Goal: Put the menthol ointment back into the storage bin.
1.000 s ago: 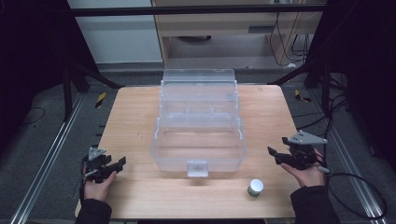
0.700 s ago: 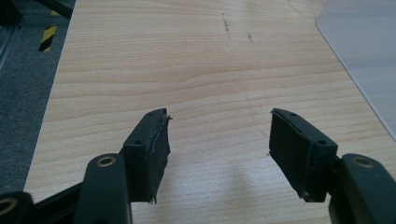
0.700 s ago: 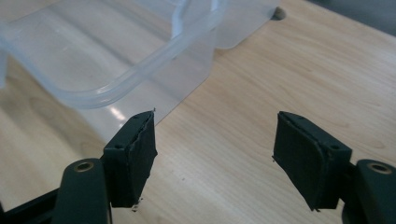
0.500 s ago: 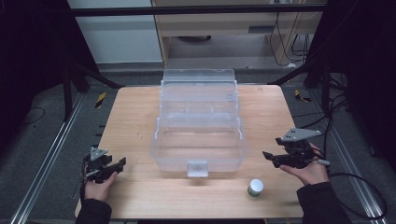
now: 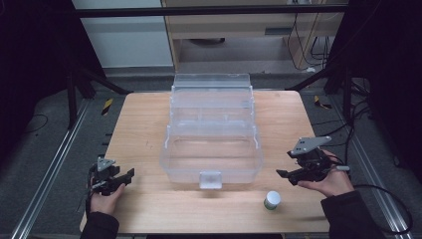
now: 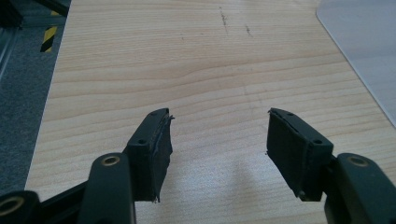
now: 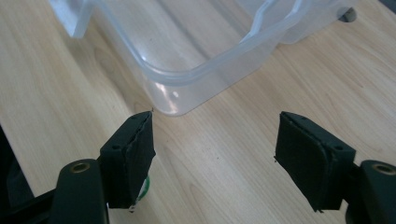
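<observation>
Standing upright on the table (image 5: 149, 124) near its front edge: pot (image 5: 271, 199), small and round, pale lid over a green body, well clear of the box (image 5: 211, 167) and off to the right of the latch (image 5: 210, 179). Peeking out as a green-and-white sliver behind one jaw in the right gripper view (image 7: 144, 186). Likely light and stiff, with smooth sides that may slip; easy to knock over or set rolling if nudged from one side. Best taken across the body, below the lid, squarely and from above or level, with both pads meeting at once.

Hovering just above and to the right of the pot: right gripper (image 5: 286, 177), jaws spread wide, just been opening, nothing between them but bare wood and a corner of the box (image 7: 215, 116).

Resting at the far front left corner, well apart from pot and box: left gripper (image 5: 127, 178), jaws about half apart, just been closing a little, empty over plain table (image 6: 218, 114).

Sitting mid-table: box, clear plastic, trays stepped open.
</observation>
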Available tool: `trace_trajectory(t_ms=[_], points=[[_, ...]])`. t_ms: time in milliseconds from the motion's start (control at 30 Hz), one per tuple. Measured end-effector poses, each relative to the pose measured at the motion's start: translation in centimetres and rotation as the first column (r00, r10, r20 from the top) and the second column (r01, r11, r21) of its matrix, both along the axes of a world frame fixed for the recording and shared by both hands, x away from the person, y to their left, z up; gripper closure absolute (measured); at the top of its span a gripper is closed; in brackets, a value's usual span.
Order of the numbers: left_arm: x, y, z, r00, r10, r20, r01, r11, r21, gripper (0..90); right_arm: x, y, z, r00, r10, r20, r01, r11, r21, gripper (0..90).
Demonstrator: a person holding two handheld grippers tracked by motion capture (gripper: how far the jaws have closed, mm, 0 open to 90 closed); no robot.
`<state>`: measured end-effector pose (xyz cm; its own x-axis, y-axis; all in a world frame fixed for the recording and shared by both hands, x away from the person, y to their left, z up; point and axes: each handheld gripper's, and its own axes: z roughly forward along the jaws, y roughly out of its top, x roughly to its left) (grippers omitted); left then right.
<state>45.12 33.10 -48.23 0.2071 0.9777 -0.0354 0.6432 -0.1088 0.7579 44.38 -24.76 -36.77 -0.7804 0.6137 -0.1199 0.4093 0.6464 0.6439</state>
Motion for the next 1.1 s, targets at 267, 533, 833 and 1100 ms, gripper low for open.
trace_trajectory(t_ms=[267,533,833,1100], points=[[0.0,-0.1,0.0,1.0,-0.003,-0.001,0.003,1.0,0.004,39.3,-0.2,1.2,-0.1,0.9939,0.09,-0.064,-0.095,0.9925,-0.077,27.5],[0.0,-0.1,0.0,1.0,-0.005,-0.002,0.005,1.0,0.008,39.1,-0.5,2.2,-0.6,0.9748,0.18,-0.131,-0.2,0.968,-0.152,26.9],[0.1,-0.1,-0.1,0.9999,-0.011,-0.006,0.011,0.9999,0.012,39.1,-0.7,2.9,-1.1,0.9559,0.224,-0.19,-0.261,0.9454,-0.195,27.2],[0.1,-0.2,-0.1,0.9999,-0.012,-0.007,0.012,0.9998,0.014,39.1,-1.1,3.6,-1.7,0.9385,0.27,-0.216,-0.317,0.9205,-0.228,29.3]])
